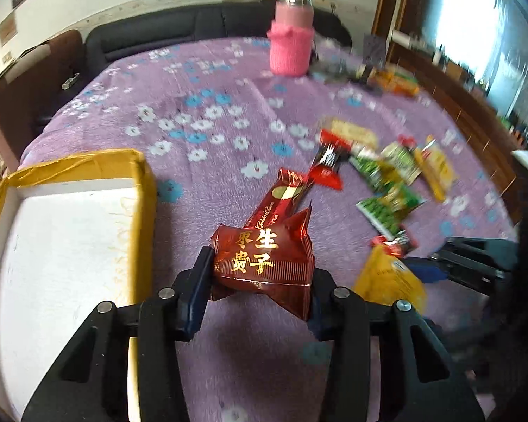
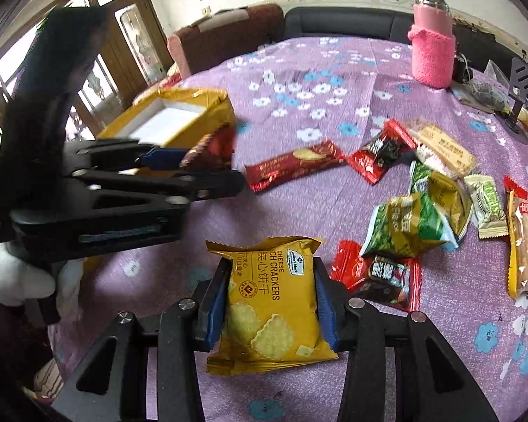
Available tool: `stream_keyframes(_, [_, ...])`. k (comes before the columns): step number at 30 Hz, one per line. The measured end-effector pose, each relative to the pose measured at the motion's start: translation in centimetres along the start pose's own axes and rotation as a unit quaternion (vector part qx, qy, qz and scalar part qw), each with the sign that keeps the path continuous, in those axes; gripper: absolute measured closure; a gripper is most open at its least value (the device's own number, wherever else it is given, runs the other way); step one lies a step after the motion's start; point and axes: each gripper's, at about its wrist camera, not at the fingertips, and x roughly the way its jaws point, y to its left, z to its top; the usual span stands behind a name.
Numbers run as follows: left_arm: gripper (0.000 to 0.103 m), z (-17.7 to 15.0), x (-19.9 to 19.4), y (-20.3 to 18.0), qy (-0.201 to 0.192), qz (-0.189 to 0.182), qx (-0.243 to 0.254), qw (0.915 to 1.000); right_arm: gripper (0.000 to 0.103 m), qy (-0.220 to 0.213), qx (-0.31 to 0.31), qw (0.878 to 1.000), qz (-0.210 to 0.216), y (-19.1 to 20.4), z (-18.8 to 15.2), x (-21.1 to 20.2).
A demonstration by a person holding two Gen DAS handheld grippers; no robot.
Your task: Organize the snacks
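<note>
My left gripper (image 1: 260,270) is shut on a dark red snack packet (image 1: 264,260) with gold characters, held above the purple cloth just right of the open yellow box (image 1: 142,190). My right gripper (image 2: 271,292) is shut on a yellow cheese cracker packet (image 2: 271,302). In the right wrist view the left gripper (image 2: 207,161) holds the red packet (image 2: 214,147) next to the yellow box (image 2: 207,112). In the left wrist view the right gripper (image 1: 419,267) and its cracker packet (image 1: 387,277) show at lower right.
A long red biscuit bar (image 2: 295,165) lies mid-table. Several loose red, green and yellow snack packets (image 2: 415,221) lie to the right. A pink-sleeved bottle (image 2: 431,45) stands at the back. A black stand (image 2: 522,95) is far right. Chairs ring the table.
</note>
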Motion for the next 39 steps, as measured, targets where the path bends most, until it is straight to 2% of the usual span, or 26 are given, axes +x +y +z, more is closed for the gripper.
stream_keyframes(6, [0.059, -2.1, -5.3, 3.9, -0.044, 0.008, -0.047, 0.9979, 0.059, -0.039, 0.018, 0.999, 0.014, -0.3, 0.3, -1.5])
stream_keyframes(10, [0.059, -4.8, -8.1, 8.2, -0.054, 0.059, -0.078, 0.9937, 0.059, -0.045, 0.034, 0.998, 0.018, 0.3, 0.7, -1.8])
stream_keyframes(15, [0.059, -7.8, -9.6, 14.6, -0.046, 0.116, -0.137, 0.9826, 0.059, -0.058, 0.021, 0.996, 0.061, 5.5, 2.1, -2.7])
stream_keyframes(18, [0.059, -9.3, -9.7, 16.7, -0.04, 0.148, -0.159, 0.9754, 0.059, -0.048, -0.005, 0.995, 0.088, 9.9, 3.5, -2.1])
stream_keyframes(21, [0.059, -10.3, -9.3, 18.1, -0.03, 0.157, -0.174, 0.9716, 0.059, -0.031, -0.027, 0.993, 0.108, 14.3, 4.5, -0.5])
stream_keyframes(27, [0.059, -11.2, -8.8, 20.1, -0.019, 0.172, -0.187, 0.9669, 0.06, 0.012, -0.065, 0.991, 0.113, 21.1, 5.1, 4.6])
stream_keyframes(32, [0.059, -11.6, -9.6, 21.2, -0.032, 0.172, -0.199, 0.9643, 0.06, 0.043, -0.079, 0.99, 0.11, 24.3, 4.5, 7.9])
stream_keyframes(35, [0.058, -11.8, -10.6, 21.4, -0.046, 0.164, -0.211, 0.9626, 0.057, 0.044, -0.087, 0.99, 0.105, 25.5, 4.4, 8.7])
stream_keyframes(39, [0.052, -11.9, -12.3, 21.0, -0.07, 0.15, -0.22, 0.9612, 0.045, 0.032, -0.092, 0.989, 0.112, 25.5, 4.4, 7.6])
